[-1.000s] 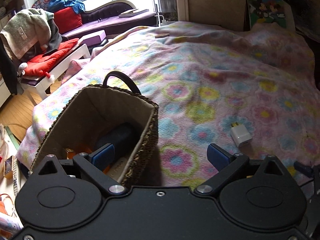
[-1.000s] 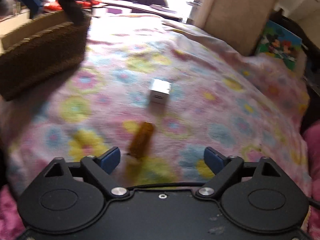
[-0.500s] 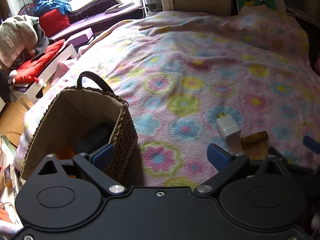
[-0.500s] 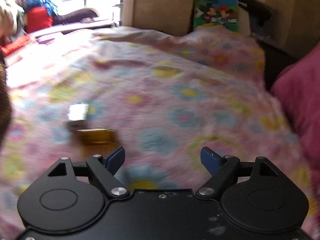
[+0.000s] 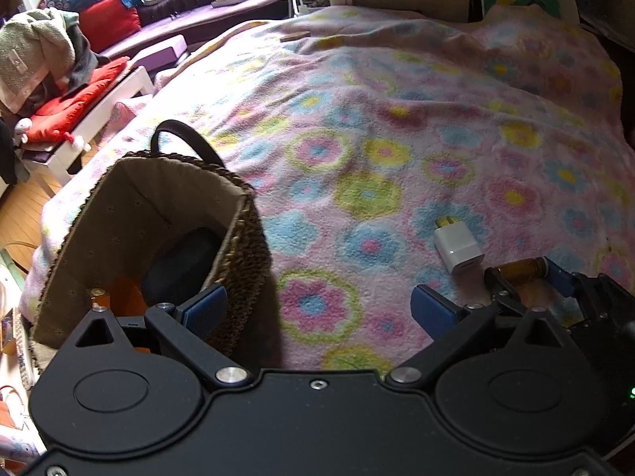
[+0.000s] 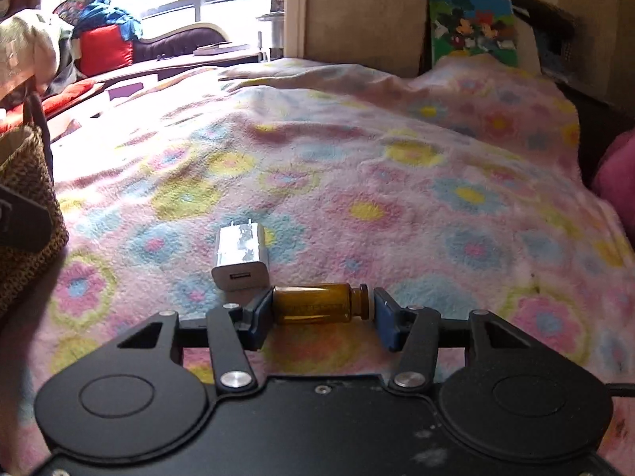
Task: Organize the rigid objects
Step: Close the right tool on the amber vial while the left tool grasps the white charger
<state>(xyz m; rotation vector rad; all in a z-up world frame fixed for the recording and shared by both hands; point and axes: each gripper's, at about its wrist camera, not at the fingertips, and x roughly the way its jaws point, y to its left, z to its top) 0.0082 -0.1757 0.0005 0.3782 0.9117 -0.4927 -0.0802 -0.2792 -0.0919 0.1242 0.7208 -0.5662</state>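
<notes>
Home bedroom: bed under pink flowered fleece blanket (image 6: 397, 182), purple chaise sofa (image 5: 206, 4) by the window, red cushions (image 5: 71, 103) and heaped clothes, cartoon-mouse picture board (image 6: 472, 25).

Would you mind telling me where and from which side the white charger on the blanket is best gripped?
Grip the white charger across its two flat long sides, mid-body, coming from above with the right gripper. It lies flat on the blanket, prongs pointing away and USB port facing the camera, so the smooth parallel sides are free. The amber bottle lies close by its near end.
</notes>
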